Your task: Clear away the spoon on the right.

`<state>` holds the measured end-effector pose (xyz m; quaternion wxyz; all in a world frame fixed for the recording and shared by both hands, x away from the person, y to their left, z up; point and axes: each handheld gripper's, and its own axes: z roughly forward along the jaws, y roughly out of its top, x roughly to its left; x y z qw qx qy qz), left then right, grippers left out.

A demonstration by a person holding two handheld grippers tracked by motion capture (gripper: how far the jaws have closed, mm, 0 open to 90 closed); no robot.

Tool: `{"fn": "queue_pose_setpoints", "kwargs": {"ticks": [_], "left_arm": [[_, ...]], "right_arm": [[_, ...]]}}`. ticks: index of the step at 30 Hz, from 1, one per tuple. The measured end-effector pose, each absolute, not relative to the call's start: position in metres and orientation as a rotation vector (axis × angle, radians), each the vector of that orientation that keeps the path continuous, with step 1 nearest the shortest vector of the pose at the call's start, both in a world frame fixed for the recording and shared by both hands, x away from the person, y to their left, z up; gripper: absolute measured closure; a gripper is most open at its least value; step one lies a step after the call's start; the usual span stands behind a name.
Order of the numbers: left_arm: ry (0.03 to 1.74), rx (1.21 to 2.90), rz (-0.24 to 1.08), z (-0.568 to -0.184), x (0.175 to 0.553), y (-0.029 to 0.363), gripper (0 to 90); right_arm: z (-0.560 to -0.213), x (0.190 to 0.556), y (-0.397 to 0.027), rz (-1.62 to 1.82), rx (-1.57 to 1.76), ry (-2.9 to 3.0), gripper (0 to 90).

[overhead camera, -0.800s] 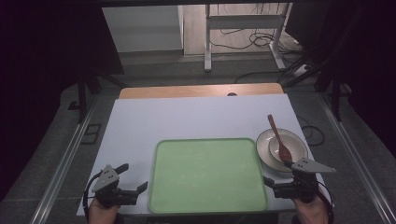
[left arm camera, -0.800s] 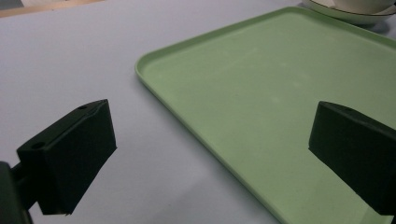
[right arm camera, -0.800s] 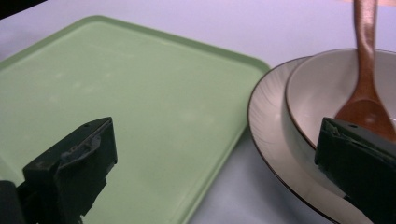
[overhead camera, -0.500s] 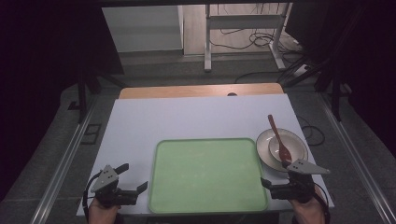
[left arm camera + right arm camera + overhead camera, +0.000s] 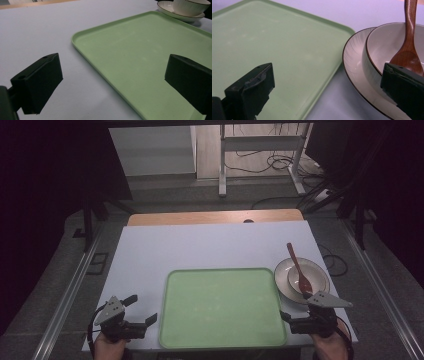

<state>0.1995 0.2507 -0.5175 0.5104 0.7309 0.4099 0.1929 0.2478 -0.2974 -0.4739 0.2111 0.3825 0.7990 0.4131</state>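
A green tray (image 5: 222, 307) lies empty at the table's near middle. Right of it a cream plate (image 5: 285, 285) carries a small bowl (image 5: 316, 279) with a brown wooden spoon (image 5: 297, 267) resting in it. My left gripper (image 5: 141, 309) is open just left of the tray, low over the table. In the left gripper view, the left gripper (image 5: 113, 68) straddles the edge of the tray (image 5: 140, 50). My right gripper (image 5: 295, 306) is open at the tray's near right corner. In the right gripper view, the right gripper (image 5: 327, 77) has one jaw over the tray (image 5: 274, 45) and the other before the bowl (image 5: 387, 47) and spoon (image 5: 409, 50).
The white table (image 5: 210, 245) has a wooden strip along its far edge. Metal rails run down both sides. Cables and a stand's legs lie on the floor beyond. The plate (image 5: 354, 60) nearly touches the tray's right rim.
The right gripper has shifted slightly to the left, toward the tray corner. The left gripper, tray, plate, bowl and spoon have stayed put.
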Motion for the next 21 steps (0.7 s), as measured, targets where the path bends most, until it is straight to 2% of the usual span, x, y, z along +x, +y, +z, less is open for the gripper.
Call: {"fn": "queue_pose_setpoints", "kwargs": {"ticks": [21], "left_arm": [[0.976,1.772,0.467,-0.5169,0.1991,0.2500,0.6]], "right_arm": [[-0.4647,0.2533,-0.2993,1.137,1.112,2.159,0.0]]}}
